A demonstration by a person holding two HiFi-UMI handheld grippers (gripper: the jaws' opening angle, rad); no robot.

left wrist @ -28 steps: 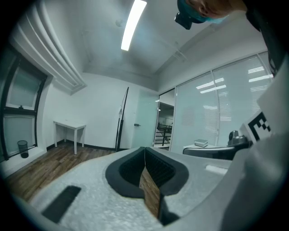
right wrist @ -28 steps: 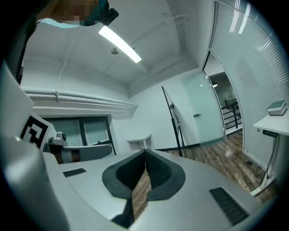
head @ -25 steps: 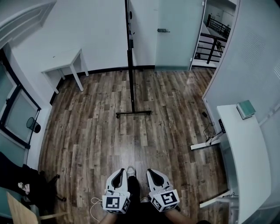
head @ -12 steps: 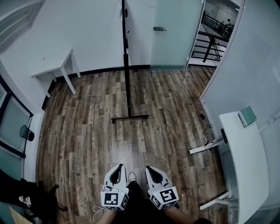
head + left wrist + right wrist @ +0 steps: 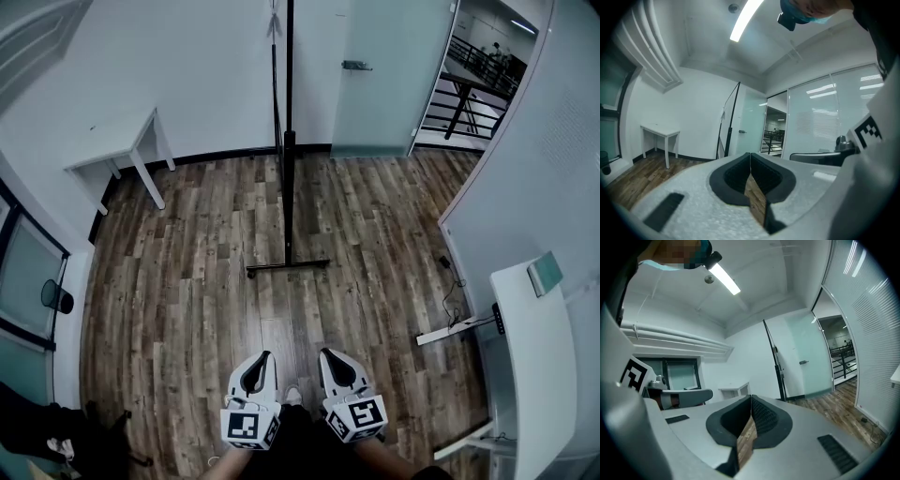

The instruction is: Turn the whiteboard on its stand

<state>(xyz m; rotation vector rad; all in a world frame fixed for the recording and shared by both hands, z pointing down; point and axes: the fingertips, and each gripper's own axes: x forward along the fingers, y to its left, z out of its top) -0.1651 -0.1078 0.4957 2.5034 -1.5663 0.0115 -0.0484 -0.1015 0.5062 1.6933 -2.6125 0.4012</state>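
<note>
Approach step, prob. Whiteboard (image 5: 289, 84) edge-on on its stand (image 5: 288, 266), well ahead across wood floor (image 5: 187, 300), near far wall (image 5: 187, 75). L gripper (image 5: 263, 359) & R gripper (image 5: 327, 356) side by side, jaws fully closed, nothing held. Next: get close, open jaws, grab board frame, swing it round.

whiteboard (image 5: 289, 75) top — cut off, face unseen

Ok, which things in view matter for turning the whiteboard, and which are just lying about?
For the job:
- whiteboard on its stand, seen edge-on
- left tongs, shut, empty
- right tongs, shut, empty

Just lying about:
- small white table
- white desk
- small green item on it
</note>
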